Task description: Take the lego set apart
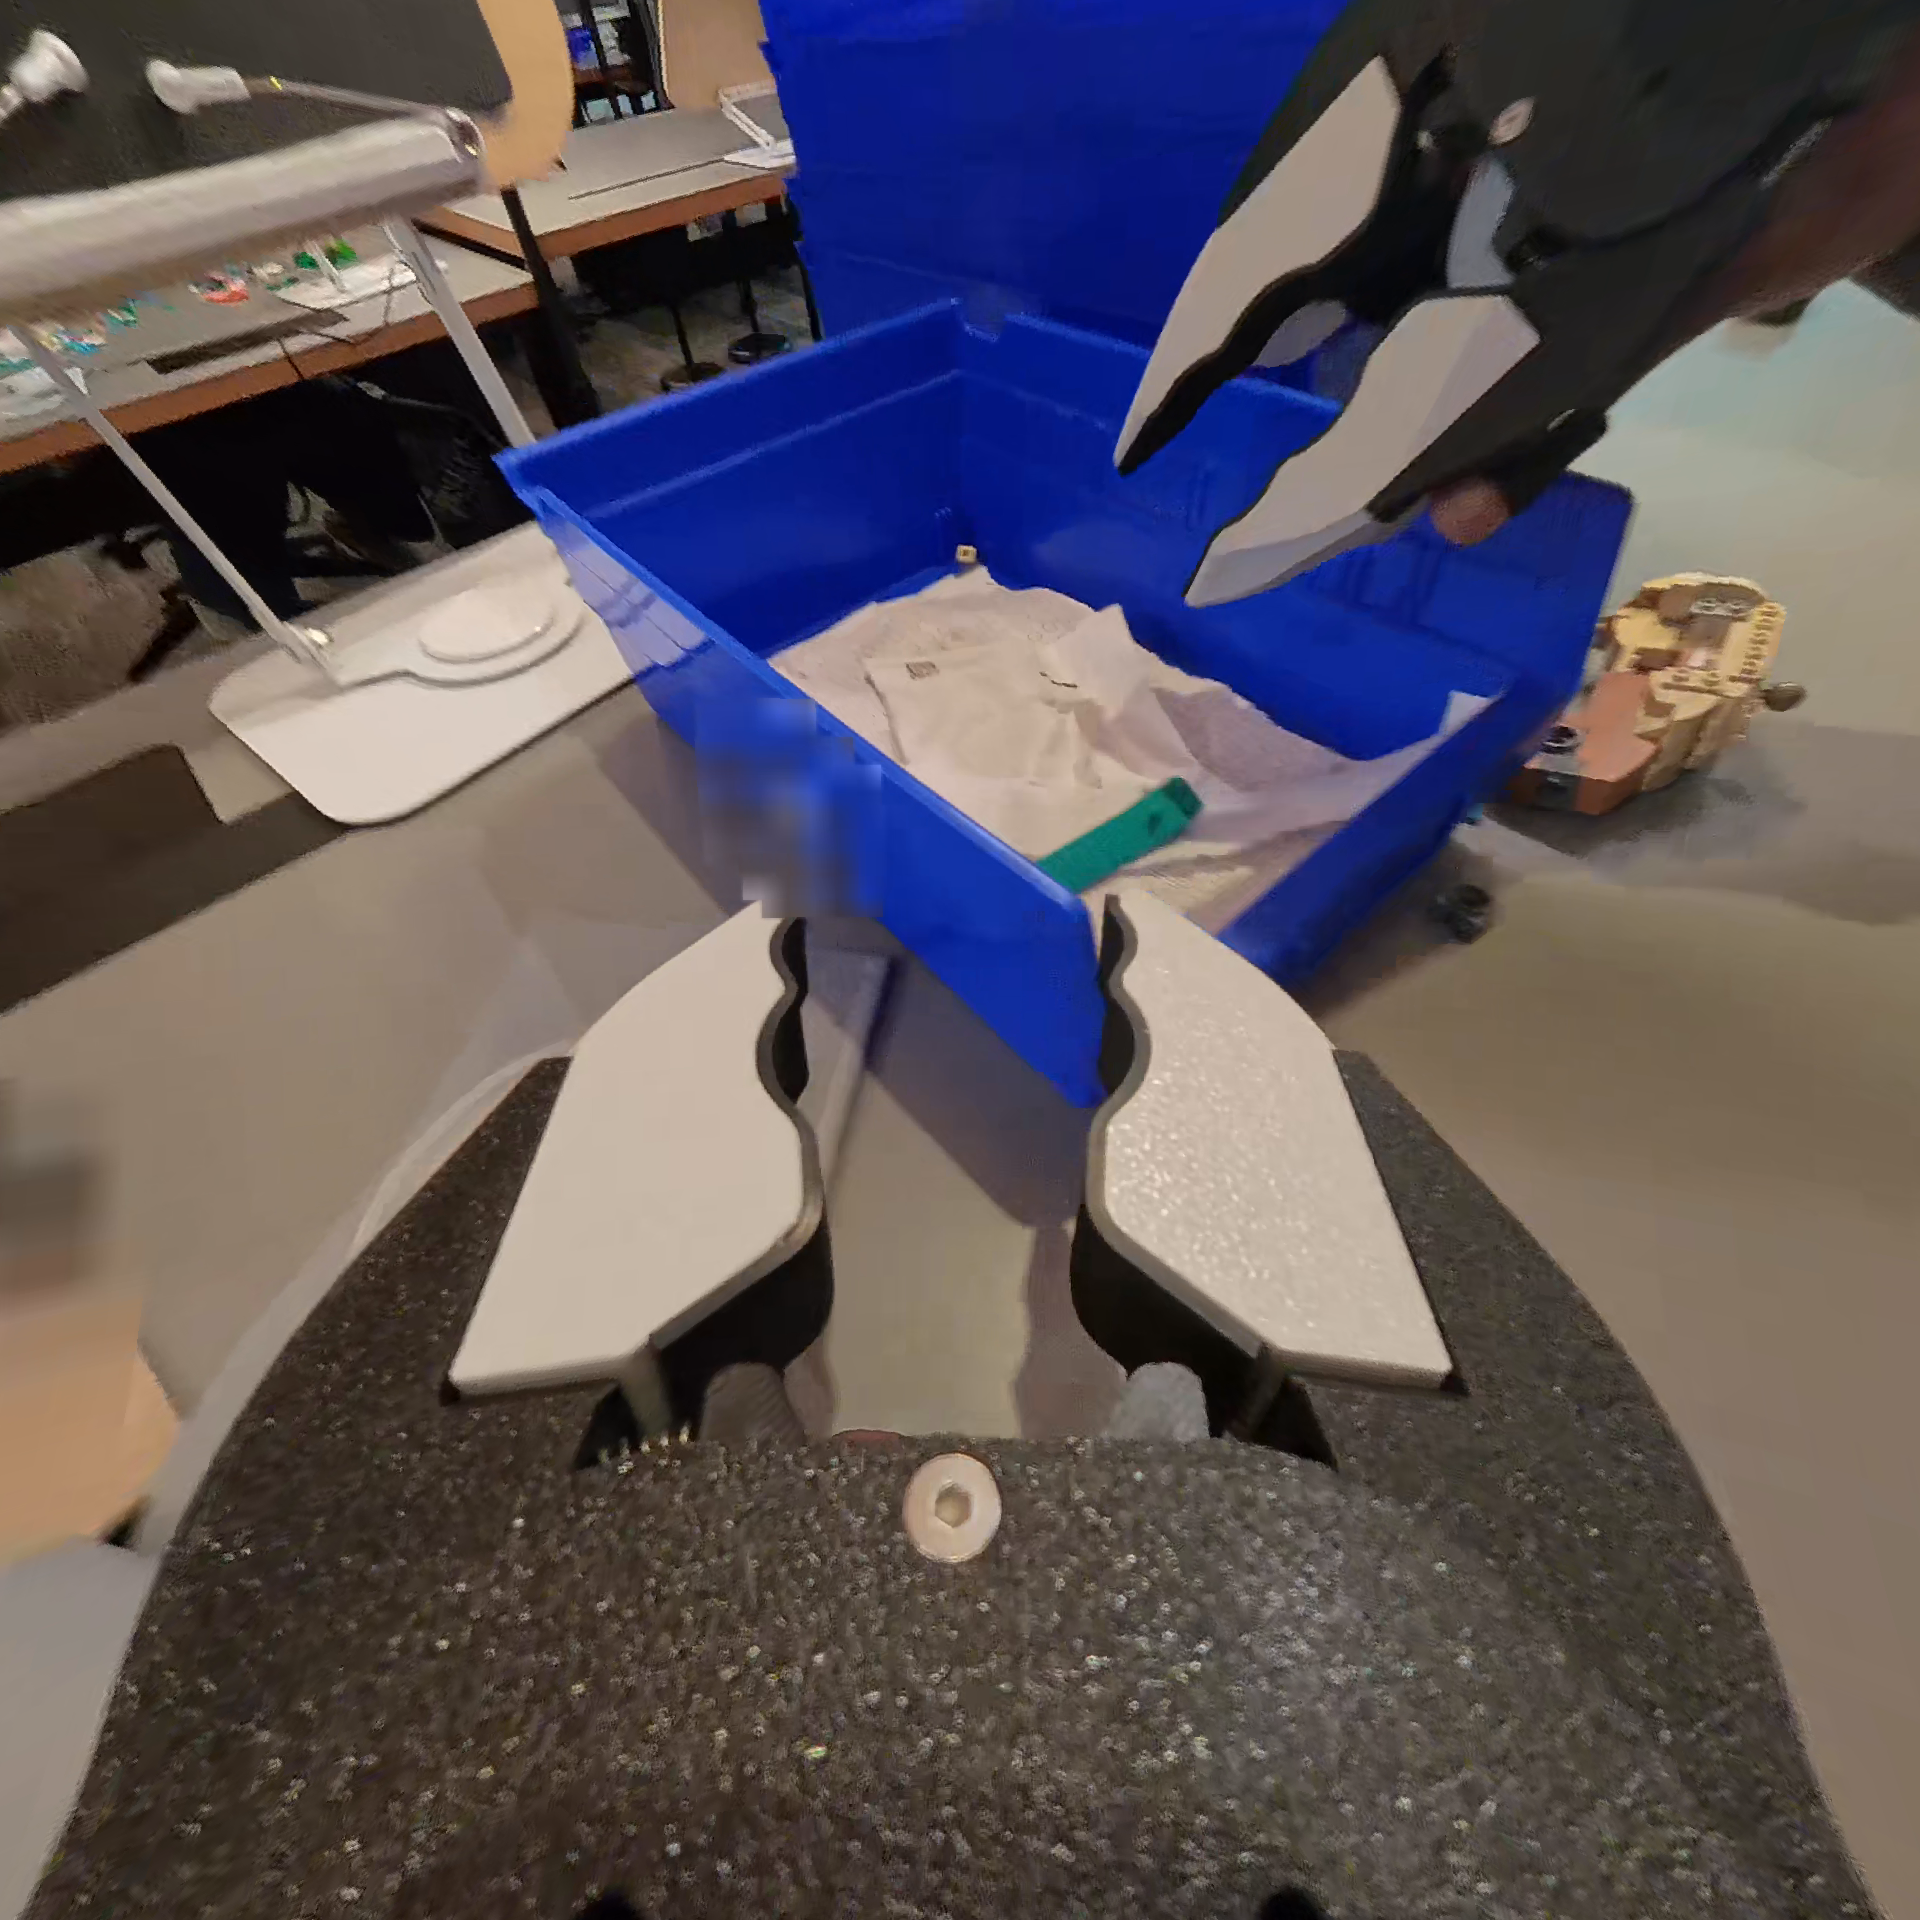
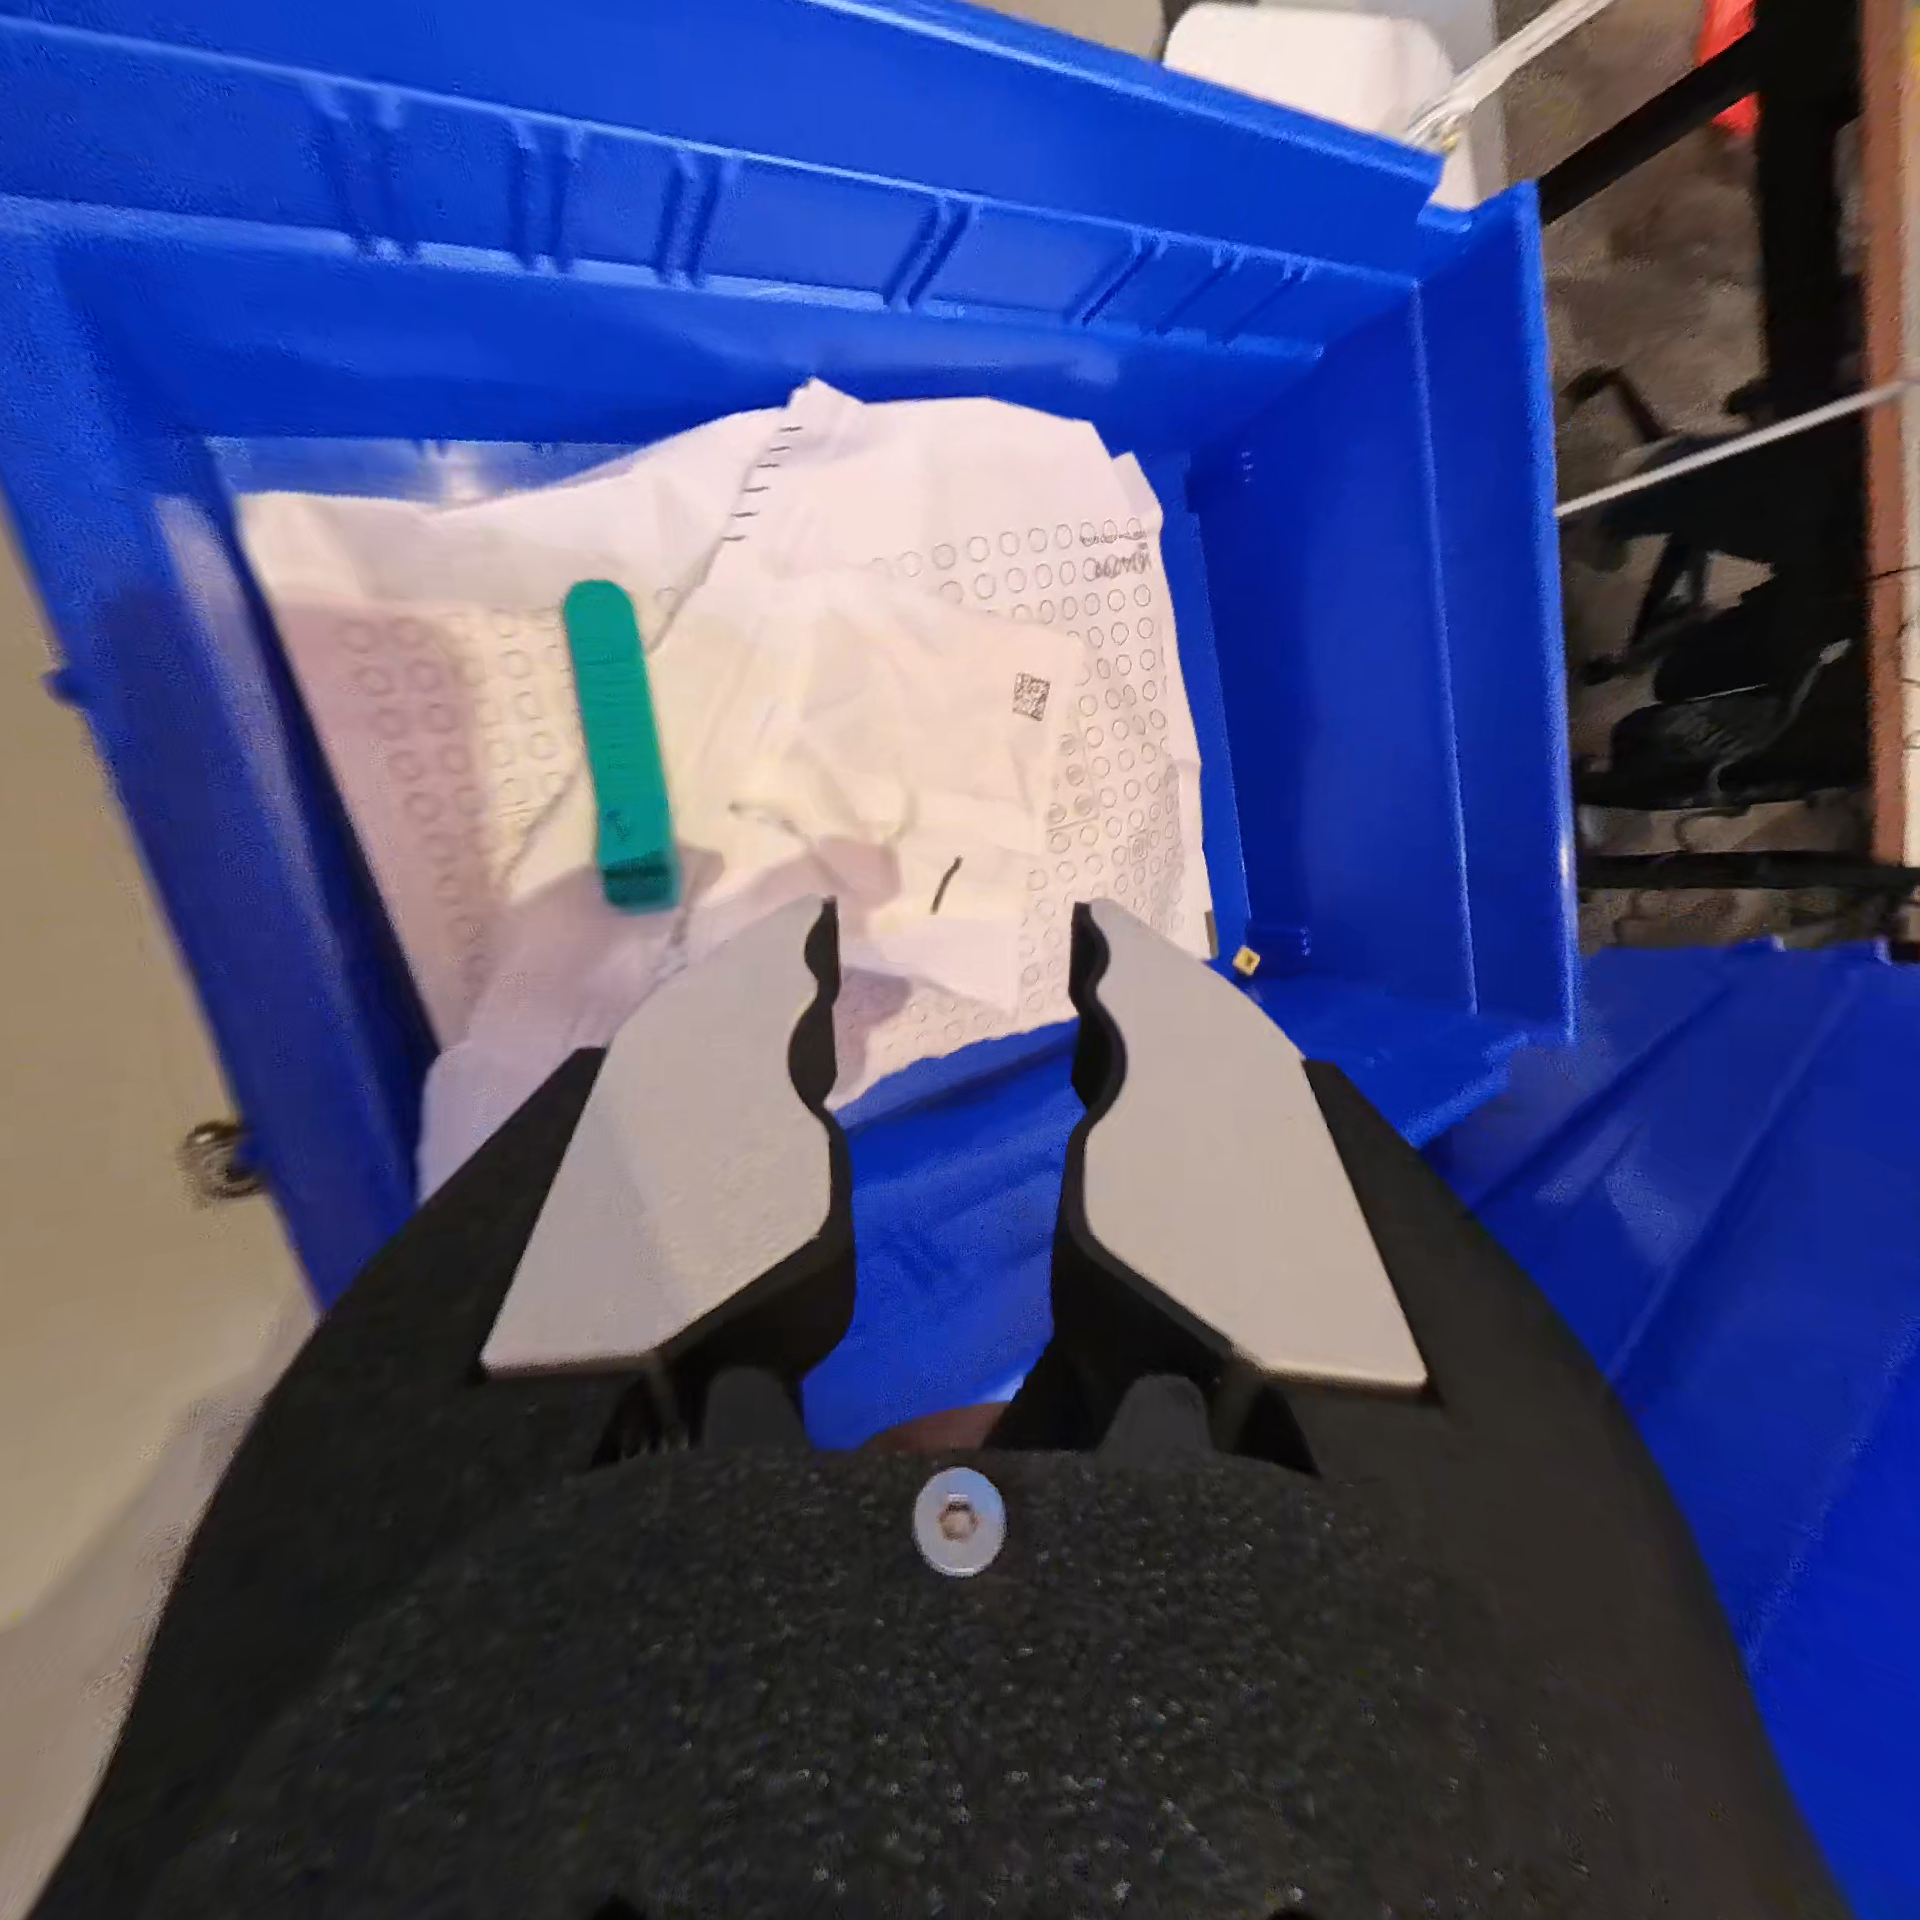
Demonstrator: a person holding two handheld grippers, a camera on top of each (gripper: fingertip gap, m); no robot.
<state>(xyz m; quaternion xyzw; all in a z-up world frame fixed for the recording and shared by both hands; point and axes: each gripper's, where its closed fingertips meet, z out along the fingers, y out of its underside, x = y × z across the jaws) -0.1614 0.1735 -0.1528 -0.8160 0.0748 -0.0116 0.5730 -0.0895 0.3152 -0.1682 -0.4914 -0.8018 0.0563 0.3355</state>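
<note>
A blue bin stands on the grey table, lined with crumpled white paper. A green flat brick piece lies on the paper, and a tiny tan piece sits in a far corner. My left gripper is open at the bin's near corner. The bin wall's end stands between the fingers, close to the right finger, and is not clamped. My right gripper hovers open over the bin. In the right wrist view it is open and empty above the paper, right of the green piece.
A tan and brown brick model sits on the table right of the bin, with a small black part near it. A white lamp base and its arm stand at the left. Another blue bin stands behind. There is about 15 cm between the tips of the two grippers. Between my right fingertips and the green piece there is roughly 7 cm.
</note>
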